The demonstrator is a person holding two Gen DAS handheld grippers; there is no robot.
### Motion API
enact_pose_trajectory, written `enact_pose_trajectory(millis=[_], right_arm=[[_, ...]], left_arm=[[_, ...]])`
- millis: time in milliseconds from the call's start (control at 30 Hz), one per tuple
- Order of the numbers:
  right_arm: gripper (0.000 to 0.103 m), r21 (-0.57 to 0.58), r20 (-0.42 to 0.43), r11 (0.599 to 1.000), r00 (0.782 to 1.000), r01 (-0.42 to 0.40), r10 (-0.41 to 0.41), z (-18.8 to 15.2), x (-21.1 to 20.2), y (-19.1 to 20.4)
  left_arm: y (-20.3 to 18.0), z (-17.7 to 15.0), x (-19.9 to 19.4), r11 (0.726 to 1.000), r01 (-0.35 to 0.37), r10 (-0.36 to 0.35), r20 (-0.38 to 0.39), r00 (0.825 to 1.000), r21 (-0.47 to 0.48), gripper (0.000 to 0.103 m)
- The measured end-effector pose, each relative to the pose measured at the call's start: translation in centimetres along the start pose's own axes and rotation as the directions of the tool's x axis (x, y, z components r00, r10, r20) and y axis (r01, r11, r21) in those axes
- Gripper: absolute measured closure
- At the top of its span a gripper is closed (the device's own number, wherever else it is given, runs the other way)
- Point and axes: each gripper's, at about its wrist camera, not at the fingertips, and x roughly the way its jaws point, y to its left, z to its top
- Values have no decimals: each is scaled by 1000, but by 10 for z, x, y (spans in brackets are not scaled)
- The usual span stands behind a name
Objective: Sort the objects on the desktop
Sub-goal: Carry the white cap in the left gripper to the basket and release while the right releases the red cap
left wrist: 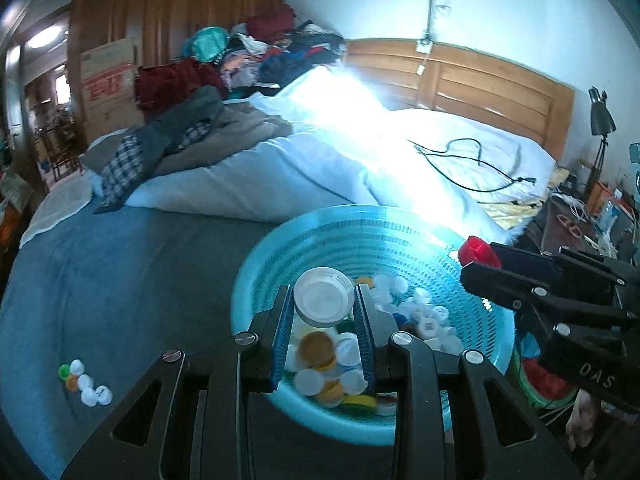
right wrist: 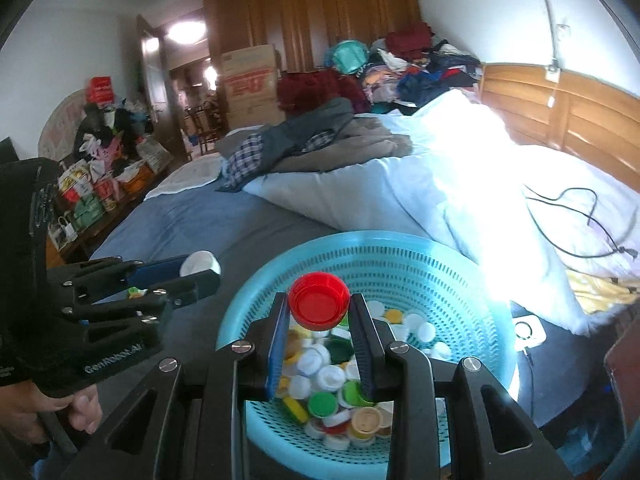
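We find the left gripper [left wrist: 323, 304] clamping a white cap [left wrist: 323, 297] and the right gripper [right wrist: 319, 312] a red cap [right wrist: 319, 306] above the teal basket [right wrist: 400, 248]; either shallow fingertip pinch could slip, dropping its cap back in.

R gripper [right wrist: 319, 312] clamps a red cap [right wrist: 319, 306] btwn its blue-padded tips, open side facing the cam. Right below and beyond the jaws: turquoise basket [right wrist: 400, 256] w/ loose caps [right wrist: 332, 384] inside, white, green, yellow, tan. Basket sits on a dark blue bedsheet [right wrist: 192, 220]. Left of the jaws, L gripper [right wrist: 200, 270] pinches a white cap [right wrist: 199, 263], a hand [right wrist: 48, 412] on its handle at lower left. Far beyond the jaws: white duvet [right wrist: 400, 196], black cable [right wrist: 576, 216] on it to the right.
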Motion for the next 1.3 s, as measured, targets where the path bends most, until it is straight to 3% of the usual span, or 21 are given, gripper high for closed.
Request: enact_pose_trajectory(millis=[567, 1300], right_arm=[[70, 20, -5, 1000, 1000, 2, -2, -4, 1, -13], [70, 22, -17, 1000, 1000, 9, -8, -6, 8, -17]], left_arm=[[-29, 10, 16, 999, 16, -15, -26, 1000, 34, 77], [-29, 8, 18, 999, 24, -23, -28, 999, 41, 77]])
